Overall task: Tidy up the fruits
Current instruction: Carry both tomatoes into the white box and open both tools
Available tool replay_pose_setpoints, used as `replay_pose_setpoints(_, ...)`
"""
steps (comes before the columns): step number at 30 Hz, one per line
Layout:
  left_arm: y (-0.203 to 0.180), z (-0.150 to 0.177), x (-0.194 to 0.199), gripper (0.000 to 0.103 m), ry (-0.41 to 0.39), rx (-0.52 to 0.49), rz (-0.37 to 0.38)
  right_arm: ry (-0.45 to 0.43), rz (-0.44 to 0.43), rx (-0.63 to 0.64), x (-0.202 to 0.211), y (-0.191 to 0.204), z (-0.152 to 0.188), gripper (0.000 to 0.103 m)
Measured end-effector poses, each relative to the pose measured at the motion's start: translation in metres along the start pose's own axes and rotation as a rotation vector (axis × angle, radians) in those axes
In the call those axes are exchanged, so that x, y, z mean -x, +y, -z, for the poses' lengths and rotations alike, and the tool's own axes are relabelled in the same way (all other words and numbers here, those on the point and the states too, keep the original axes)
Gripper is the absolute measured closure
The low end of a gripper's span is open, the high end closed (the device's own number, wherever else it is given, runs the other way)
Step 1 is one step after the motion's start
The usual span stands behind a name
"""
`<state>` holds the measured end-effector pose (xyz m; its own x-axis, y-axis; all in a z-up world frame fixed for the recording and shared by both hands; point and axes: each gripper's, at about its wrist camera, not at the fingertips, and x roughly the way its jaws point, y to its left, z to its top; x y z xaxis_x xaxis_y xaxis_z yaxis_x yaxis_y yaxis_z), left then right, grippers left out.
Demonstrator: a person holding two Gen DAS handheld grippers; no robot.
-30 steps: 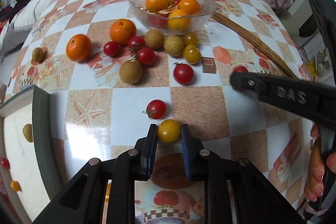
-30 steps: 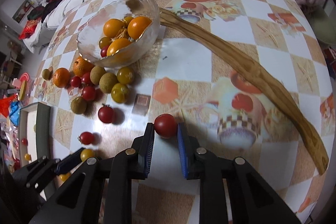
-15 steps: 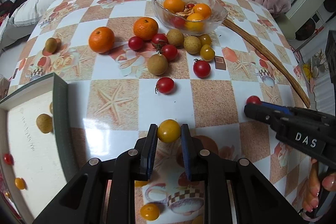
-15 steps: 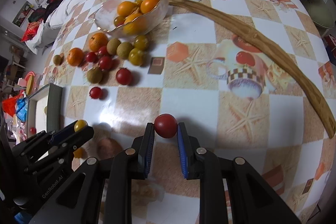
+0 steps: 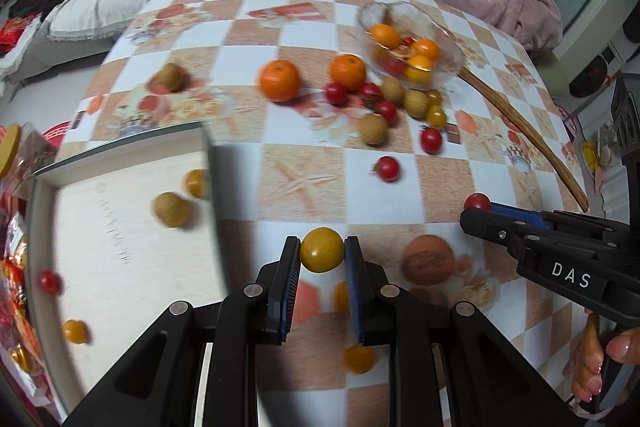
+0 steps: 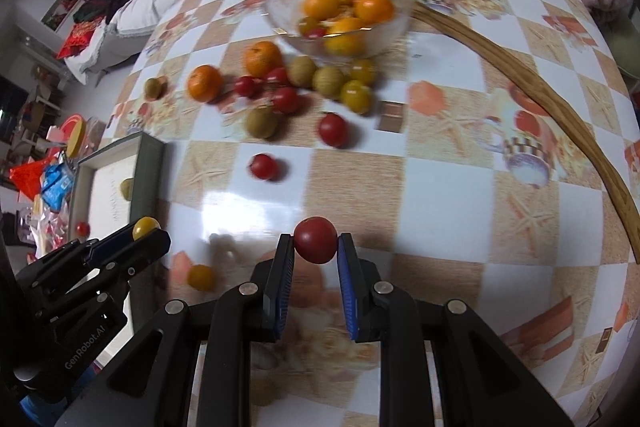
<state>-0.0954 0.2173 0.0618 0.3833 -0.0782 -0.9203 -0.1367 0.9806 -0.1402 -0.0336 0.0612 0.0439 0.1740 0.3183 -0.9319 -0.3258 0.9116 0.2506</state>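
Note:
My left gripper (image 5: pixel 322 255) is shut on a yellow cherry tomato (image 5: pixel 322 250), held above the table just right of the white tray (image 5: pixel 120 227). My right gripper (image 6: pixel 315 247) is shut on a red cherry tomato (image 6: pixel 315 239) above the table's near part. The tray holds a longan (image 5: pixel 172 209), yellow tomatoes and a red one. In the right wrist view the tray (image 6: pixel 108 183) lies at the left. Loose oranges (image 5: pixel 279 80), red tomatoes (image 5: pixel 388 168) and longans (image 5: pixel 373 129) lie near a glass bowl (image 5: pixel 412 47) of fruit.
A curved wooden strip (image 6: pixel 540 99) runs along the table's right side. A yellow tomato (image 5: pixel 359 359) lies on the table under the left gripper. A lone longan (image 5: pixel 170 77) sits far left. Snack bags (image 6: pixel 40 179) lie off the table at the left. Blankets lie beyond.
Both grippers have moved left and back from the fruit pile, each still holding its tomato. The tray has come much closer to the left gripper.

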Motion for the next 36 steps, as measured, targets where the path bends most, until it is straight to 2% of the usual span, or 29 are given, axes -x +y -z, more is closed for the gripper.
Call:
replay_pose_setpoints(11,0.079,0.021,0.019,0.079,-0.006,0.104,-0.093,0.024,-0.058,0.098,-0.014,0.079,-0.001,0.079)
replay_pose_setpoints(21,0.143,0.028,0.021,0.079,-0.009,0.176,-0.174,0.050,-0.118,0.190,-0.032,0.150,-0.001,0.079)
replay_pose_setpoints(29,0.170,0.024,0.010,0.079,-0.010,0.183,-0.214,0.080,-0.130,0.248,-0.052,0.184,-0.002,0.079)
replay_pose_setpoints(36,0.181,0.015,-0.005,0.079,-0.006,0.172,-0.223,0.112,-0.094,0.290,-0.074,0.196,-0.001,0.079)
